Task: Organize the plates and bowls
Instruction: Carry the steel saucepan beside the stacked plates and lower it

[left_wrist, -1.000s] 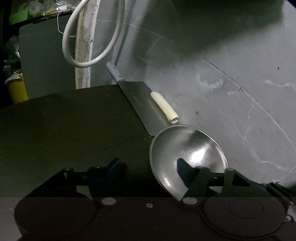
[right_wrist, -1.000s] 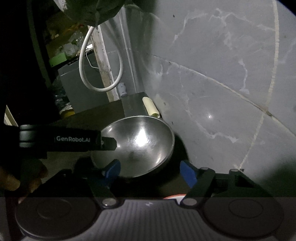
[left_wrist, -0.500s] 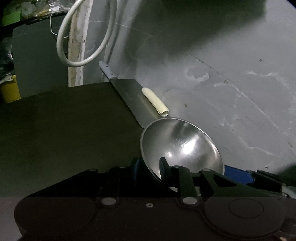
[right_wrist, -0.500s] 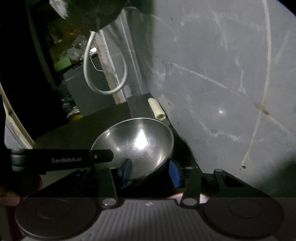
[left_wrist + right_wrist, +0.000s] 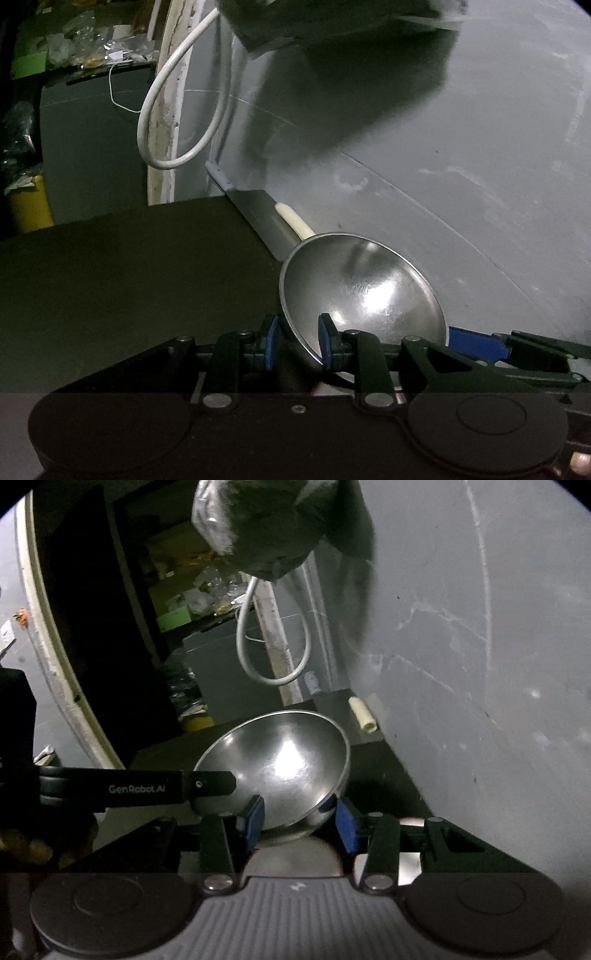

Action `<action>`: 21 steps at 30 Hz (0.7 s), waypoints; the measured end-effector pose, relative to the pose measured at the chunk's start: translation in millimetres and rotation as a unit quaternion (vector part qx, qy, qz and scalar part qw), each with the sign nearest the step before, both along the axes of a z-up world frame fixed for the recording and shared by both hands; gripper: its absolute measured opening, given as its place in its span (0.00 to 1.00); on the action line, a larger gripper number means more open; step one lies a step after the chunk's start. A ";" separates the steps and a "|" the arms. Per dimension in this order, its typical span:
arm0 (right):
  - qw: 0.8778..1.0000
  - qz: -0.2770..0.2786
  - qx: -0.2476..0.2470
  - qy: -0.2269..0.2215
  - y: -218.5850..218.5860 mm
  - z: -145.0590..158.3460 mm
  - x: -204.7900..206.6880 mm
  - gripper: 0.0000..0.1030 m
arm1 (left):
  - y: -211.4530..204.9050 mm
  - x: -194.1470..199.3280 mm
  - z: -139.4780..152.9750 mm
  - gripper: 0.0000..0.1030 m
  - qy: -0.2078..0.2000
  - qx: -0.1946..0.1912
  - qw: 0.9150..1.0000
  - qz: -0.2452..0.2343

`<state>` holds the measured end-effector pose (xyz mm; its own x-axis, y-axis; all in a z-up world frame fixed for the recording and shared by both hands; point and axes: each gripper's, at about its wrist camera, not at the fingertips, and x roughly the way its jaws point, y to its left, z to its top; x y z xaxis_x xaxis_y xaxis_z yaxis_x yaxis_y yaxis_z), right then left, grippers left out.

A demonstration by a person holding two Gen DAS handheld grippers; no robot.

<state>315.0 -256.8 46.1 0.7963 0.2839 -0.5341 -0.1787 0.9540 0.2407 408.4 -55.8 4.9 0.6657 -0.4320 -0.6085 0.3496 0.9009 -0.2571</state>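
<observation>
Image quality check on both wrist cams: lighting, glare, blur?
Left wrist: dim, the dark table nearly black; specular glare inside the steel bowl; fisheye bends the wall seams. Right wrist: bright hotspot in the bowl; the hanging bag up top is smeared; black vignette in the corners.

— What's the task's thing here?
— One steel bowl (image 5: 364,291), round, shiny, empty inside, with a bright glare on its wall.
— How does it sit?
— Tilted, its mouth facing the bench's (image 5: 129,280) far edge, over the right side beside the grey wall.
</observation>
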 end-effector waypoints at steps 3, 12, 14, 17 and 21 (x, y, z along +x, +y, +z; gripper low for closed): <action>1.000 0.003 0.004 0.008 -1.1 3.2 -26.2 0.46 | 2.5 -22.9 0.9 0.24 0.010 0.002 1.000 -0.010; 0.999 -0.005 0.009 0.043 -3.4 -2.8 -90.0 0.46 | 2.3 -80.1 -8.9 0.24 0.044 0.015 0.998 -0.049; 0.999 -0.005 0.009 0.050 -4.0 -4.5 -101.5 0.46 | 2.1 -90.3 -13.8 0.25 0.056 0.017 0.997 -0.056; 0.998 -0.004 0.008 0.064 -5.8 -9.4 -116.6 0.46 | 1.0 -104.9 -21.9 0.26 0.070 0.027 0.994 -0.073; 0.997 0.002 0.005 0.082 -5.7 -12.1 -134.3 0.46 | 0.4 -120.7 -29.7 0.26 0.083 0.042 0.991 -0.095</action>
<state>180.7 -262.5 33.9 0.6979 0.2936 -0.6532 -0.1407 0.9505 0.2769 287.7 -55.4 -24.8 0.4650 -0.4830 -0.7420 0.4737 0.8438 -0.2524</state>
